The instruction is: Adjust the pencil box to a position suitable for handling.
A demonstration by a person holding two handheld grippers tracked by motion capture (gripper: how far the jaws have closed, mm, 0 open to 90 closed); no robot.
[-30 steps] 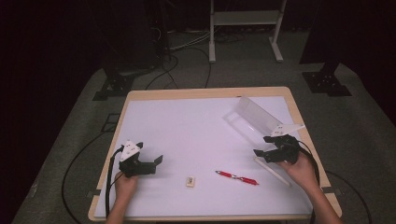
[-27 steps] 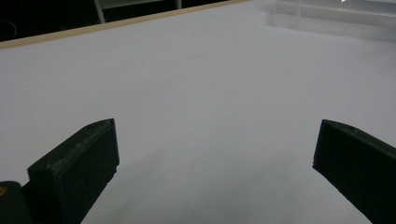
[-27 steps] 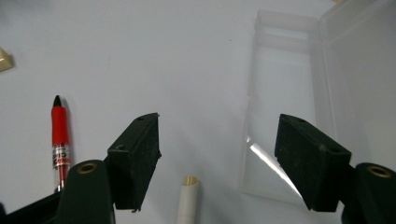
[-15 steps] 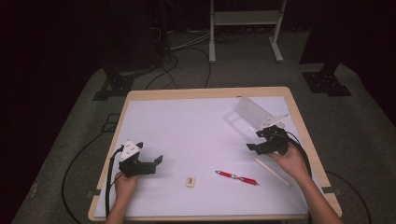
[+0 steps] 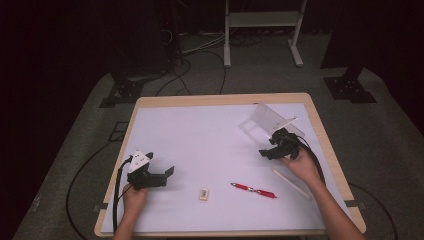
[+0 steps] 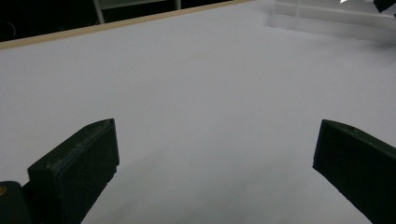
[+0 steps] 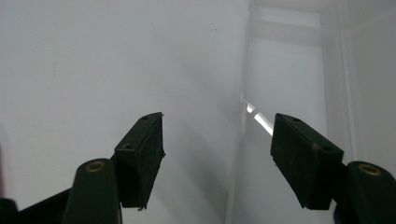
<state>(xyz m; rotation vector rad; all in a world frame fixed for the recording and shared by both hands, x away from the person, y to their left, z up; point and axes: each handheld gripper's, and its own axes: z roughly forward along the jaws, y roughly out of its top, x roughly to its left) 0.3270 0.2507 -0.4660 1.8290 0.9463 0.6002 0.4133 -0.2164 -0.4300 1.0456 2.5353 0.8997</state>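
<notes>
right gripper (image 5: 266,152) jaws apart, just closing in, straddling the near wall of the clear box (image 5: 270,120) (pads seemingly not yet pressing) | risk: thin slick wall slips or box tips | left gripper (image 5: 167,172) open, idle

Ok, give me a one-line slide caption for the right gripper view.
Right claw, jaws open, lined up on the near wall of the clear plastic box on the white table.

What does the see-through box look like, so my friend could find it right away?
Look at the white table and go to its far right corner. The clear box sits there, just beyond the right gripper, whose open jaws straddle its near edge. It is see-through with thin walls, unlike the red pen and white stick.
</notes>
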